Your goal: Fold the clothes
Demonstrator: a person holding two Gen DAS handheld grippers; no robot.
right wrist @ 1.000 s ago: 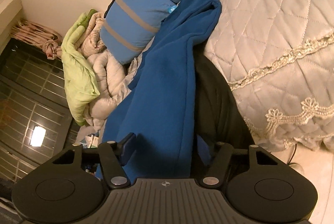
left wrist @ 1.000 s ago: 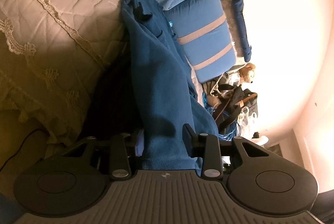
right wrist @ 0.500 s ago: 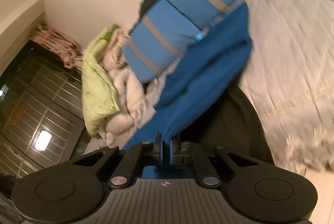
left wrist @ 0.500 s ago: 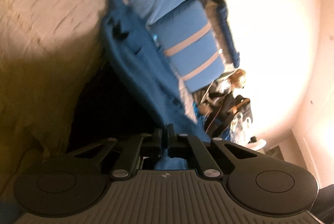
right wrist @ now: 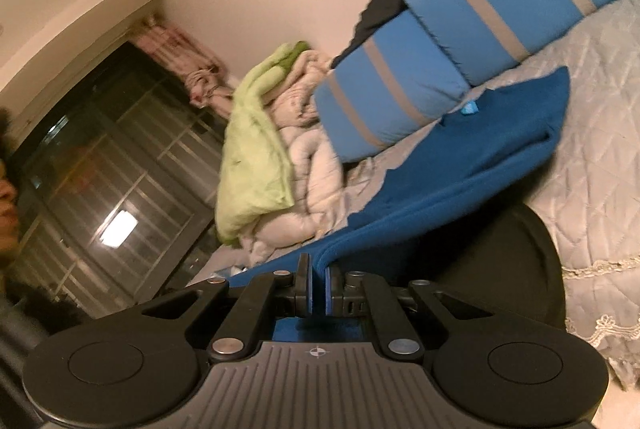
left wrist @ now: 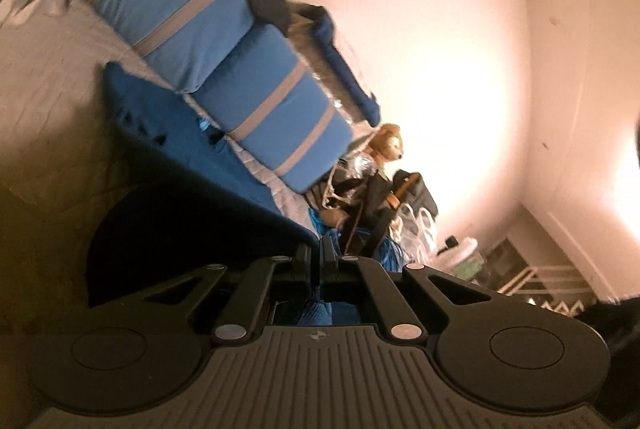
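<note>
A blue fleece garment (right wrist: 460, 181) lies stretched over the quilted bedspread (right wrist: 600, 133), its far end near the striped pillows. My right gripper (right wrist: 317, 283) is shut on its near edge, and the cloth rises taut from the bed into the jaws. In the left wrist view the same blue garment (left wrist: 192, 149) runs from the bed toward my left gripper (left wrist: 316, 257), which is shut on its other near corner. Under the lifted cloth lies a deep shadow.
Two blue pillows with grey stripes (right wrist: 460, 41) lean at the head of the bed. A green and beige heap of bedding (right wrist: 272, 157) sits beside a dark window (right wrist: 100, 181). A teddy bear (left wrist: 388, 143), bags (left wrist: 380, 197) and a white rack (left wrist: 544, 277) stand by the wall.
Both grippers went from open around the garment's near edge to shut on it. They then lifted and pulled it back, so the cloth now hangs taut above the bed.
</note>
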